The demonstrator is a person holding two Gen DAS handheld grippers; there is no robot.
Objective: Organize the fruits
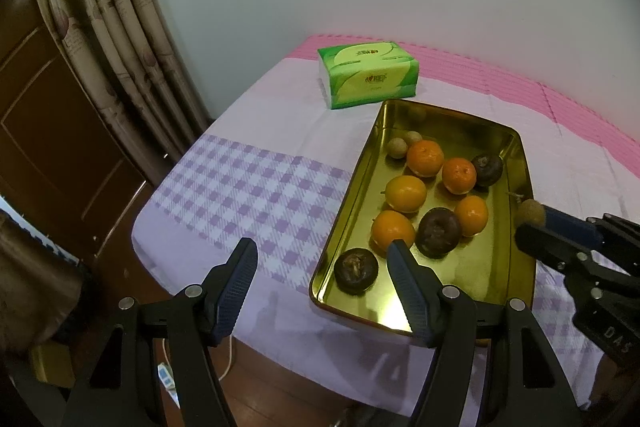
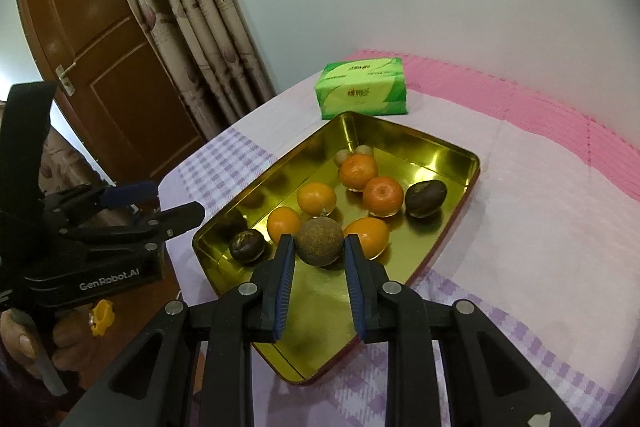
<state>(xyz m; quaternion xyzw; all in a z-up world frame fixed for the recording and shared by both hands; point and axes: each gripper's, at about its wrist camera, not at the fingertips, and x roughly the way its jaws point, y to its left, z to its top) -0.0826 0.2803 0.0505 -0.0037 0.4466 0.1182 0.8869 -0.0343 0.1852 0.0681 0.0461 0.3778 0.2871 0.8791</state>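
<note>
Between my right hand-held gripper (image 2: 316,247) fingers sits a small brown fruit (image 2: 319,242), clamped above the gold tray (image 2: 448,151). Ahead of it lie oranges (image 2: 383,195) and dark fruits (image 2: 425,198). My left hand-held gripper (image 1: 322,259) hangs released at the tray's near-left corner.

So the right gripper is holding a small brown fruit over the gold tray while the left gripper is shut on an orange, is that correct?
Not quite: the left gripper is open and holds nothing, as the left wrist view shows. The right gripper does hold the small brown fruit over the gold tray.
</note>
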